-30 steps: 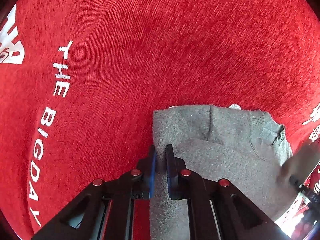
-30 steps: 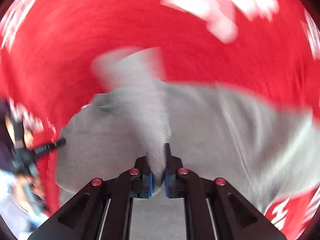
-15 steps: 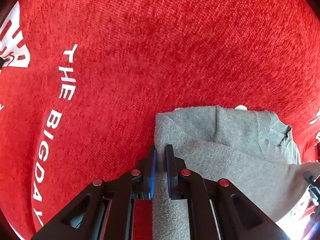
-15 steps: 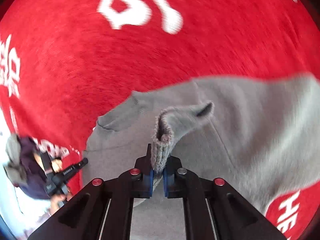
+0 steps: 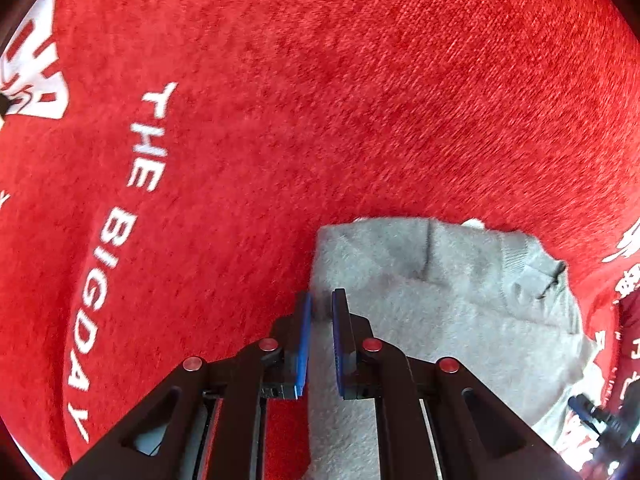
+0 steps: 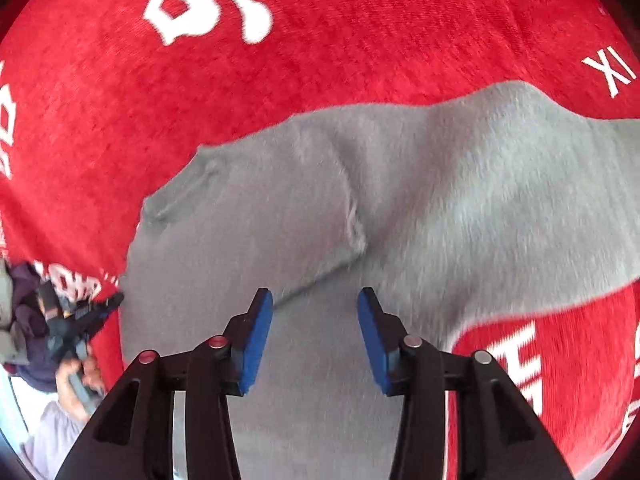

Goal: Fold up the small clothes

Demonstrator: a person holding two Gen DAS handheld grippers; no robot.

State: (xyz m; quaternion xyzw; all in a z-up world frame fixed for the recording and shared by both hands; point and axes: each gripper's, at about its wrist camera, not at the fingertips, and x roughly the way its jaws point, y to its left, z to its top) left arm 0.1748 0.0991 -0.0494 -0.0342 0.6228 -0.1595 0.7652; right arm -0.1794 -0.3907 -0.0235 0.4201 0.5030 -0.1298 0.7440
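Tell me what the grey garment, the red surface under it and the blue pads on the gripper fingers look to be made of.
Grey garment: soft knit, probably wool or fleece; fuzzy matte nap, ribbed neckline.
Red surface: woven or short-pile cloth, seemingly chenille-like; ridged texture, white printed lettering.
Blue pads: likely rubber or foam; smooth, matte, on black, probably plastic, fingers.

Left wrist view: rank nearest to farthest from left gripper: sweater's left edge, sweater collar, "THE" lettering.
From the left gripper:
1. Grey sweater's left edge, between the jaws.
2. Sweater collar, to the right.
3. "THE" lettering on the red cloth, far upper left.
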